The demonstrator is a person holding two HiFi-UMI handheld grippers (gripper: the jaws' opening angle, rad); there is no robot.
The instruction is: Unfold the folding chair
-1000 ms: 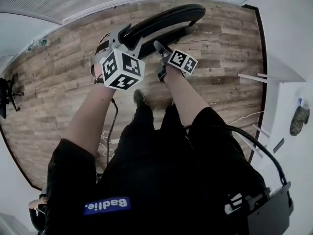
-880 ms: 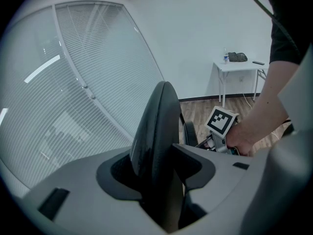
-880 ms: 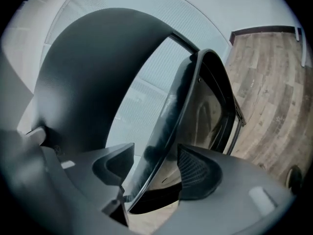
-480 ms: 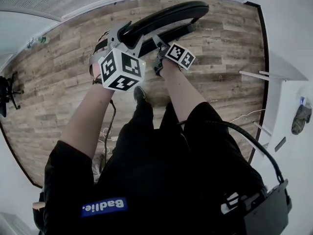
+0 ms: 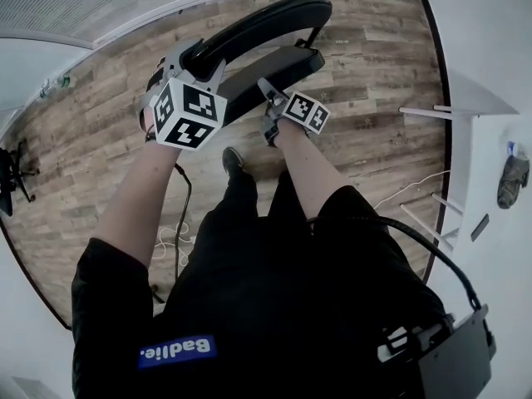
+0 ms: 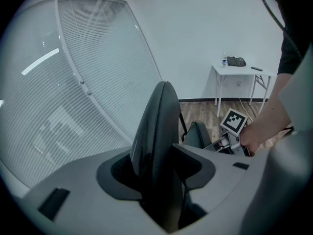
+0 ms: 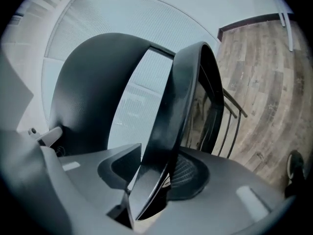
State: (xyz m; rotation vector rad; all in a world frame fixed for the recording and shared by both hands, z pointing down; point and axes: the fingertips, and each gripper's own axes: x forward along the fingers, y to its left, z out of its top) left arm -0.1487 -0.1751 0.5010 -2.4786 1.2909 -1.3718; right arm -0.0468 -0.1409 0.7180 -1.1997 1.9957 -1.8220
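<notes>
The folding chair [image 5: 249, 80] stands on the wooden floor [image 5: 100, 123] just ahead of the person's feet. From the head view its black backrest [image 5: 266, 22] arcs across the top, and its seat [image 5: 287, 61] lies just below. A narrow strip of floor shows between the two, so the chair is part-way open, not flat.

The left tongs [image 5: 198, 56] are clamped on the top edge of the backrest, near its left end. In the left gripper view the dark backrest stands upright between the two jaws, and both pads press against it.

The right tongs [image 5: 270, 94] sit lower and nearer the person, at the near edge of the seat. Their jaws have just been closing. In the right gripper view the thin seat edge stands tilted between them with both pads against it — a grip on the seat. Beyond it the backrest rises at the left, apart from the seat, and pale window blinds [image 7: 132, 102] show through the gap.

One black shoe [image 5: 233, 160] points toward the chair, between the two forearms. In the left gripper view the right tongs' marker cube shows beside the seat. Further off, a white worktop [image 6: 230, 67] stands against the wall with a bottle [image 6: 224, 60] on it.
</notes>
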